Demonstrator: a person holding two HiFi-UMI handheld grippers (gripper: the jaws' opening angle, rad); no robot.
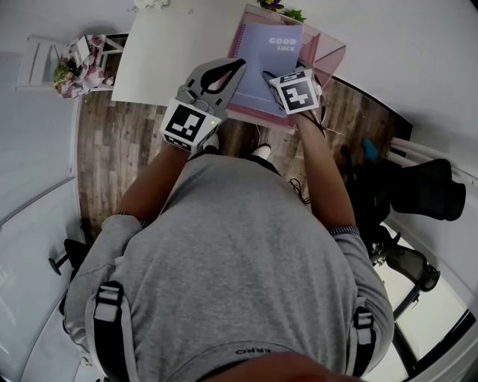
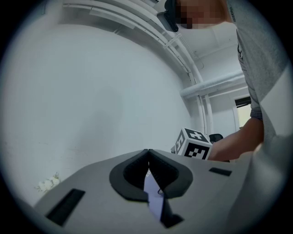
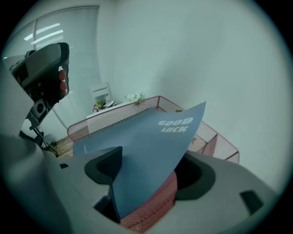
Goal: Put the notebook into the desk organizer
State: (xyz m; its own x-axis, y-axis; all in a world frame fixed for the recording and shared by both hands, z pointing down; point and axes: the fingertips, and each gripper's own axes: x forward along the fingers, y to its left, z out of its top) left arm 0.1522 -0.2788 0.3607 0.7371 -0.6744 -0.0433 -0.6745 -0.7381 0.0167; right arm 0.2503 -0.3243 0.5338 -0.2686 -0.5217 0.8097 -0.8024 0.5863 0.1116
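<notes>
A blue notebook (image 1: 272, 63) printed "GOOD LUCK" rests tilted in the pink mesh desk organizer (image 1: 331, 51) at the table's near edge. My left gripper (image 1: 239, 67) is at the notebook's spiral side. In the left gripper view its jaws (image 2: 148, 157) meet at the tips, with a sliver of the blue notebook (image 2: 153, 194) pinched between them. My right gripper (image 1: 276, 74) is at the notebook's near edge. In the right gripper view its jaws (image 3: 153, 171) stand wide apart. The notebook (image 3: 155, 141) and a strip of the organizer's mesh (image 3: 155, 203) pass between them.
The white table (image 1: 172, 52) carries the organizer and a small plant (image 1: 282, 7) at the back. A white stand with flowers (image 1: 75, 67) is on the left. Dark chairs and gear (image 1: 418, 186) fill the floor on the right. A camera on a stand (image 3: 43, 73) is nearby.
</notes>
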